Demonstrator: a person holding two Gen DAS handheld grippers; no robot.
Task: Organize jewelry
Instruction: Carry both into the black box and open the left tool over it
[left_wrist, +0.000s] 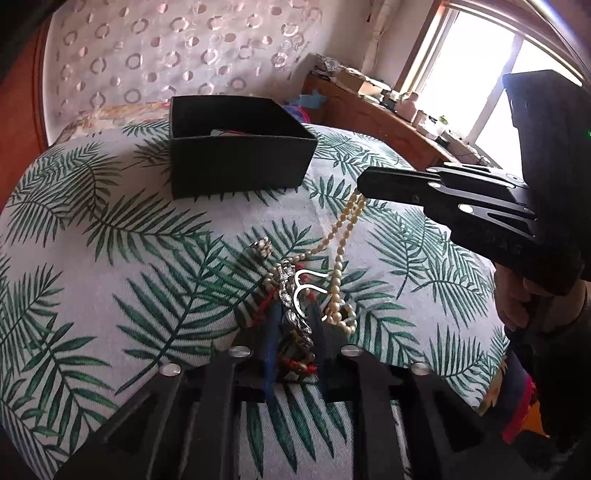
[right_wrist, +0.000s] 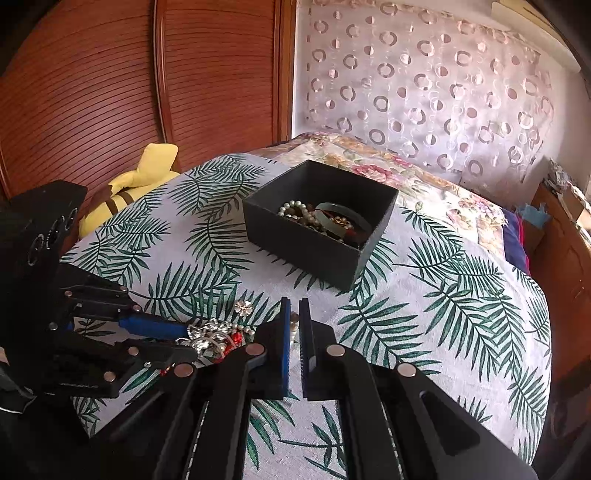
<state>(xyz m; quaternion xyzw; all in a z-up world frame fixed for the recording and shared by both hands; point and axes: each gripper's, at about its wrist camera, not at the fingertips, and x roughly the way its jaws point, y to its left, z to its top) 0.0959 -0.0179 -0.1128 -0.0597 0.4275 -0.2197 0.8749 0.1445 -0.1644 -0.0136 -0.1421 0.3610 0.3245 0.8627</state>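
Observation:
A tangled jewelry pile (left_wrist: 295, 314) of rhinestone, red-bead and pearl pieces lies on the palm-leaf cloth (left_wrist: 110, 258). My left gripper (left_wrist: 291, 325) is closed around the pile, pinning the rhinestone piece between its jaws. My right gripper (left_wrist: 364, 186) is shut on a pearl necklace (left_wrist: 341, 236), lifting its strand up from the pile. In the right wrist view the pearls (right_wrist: 293, 325) sit between my right gripper's (right_wrist: 293, 306) jaws. A black box (right_wrist: 319, 221) holds pearls and a green bangle (right_wrist: 341, 218). A small flower brooch (right_wrist: 245, 306) lies beside the pile.
A yellow plush toy (right_wrist: 140, 181) sits at the bed's far left edge. A floral quilt (right_wrist: 406, 177) lies behind the box. A wooden desk (left_wrist: 388, 122) with clutter stands by the window on the right.

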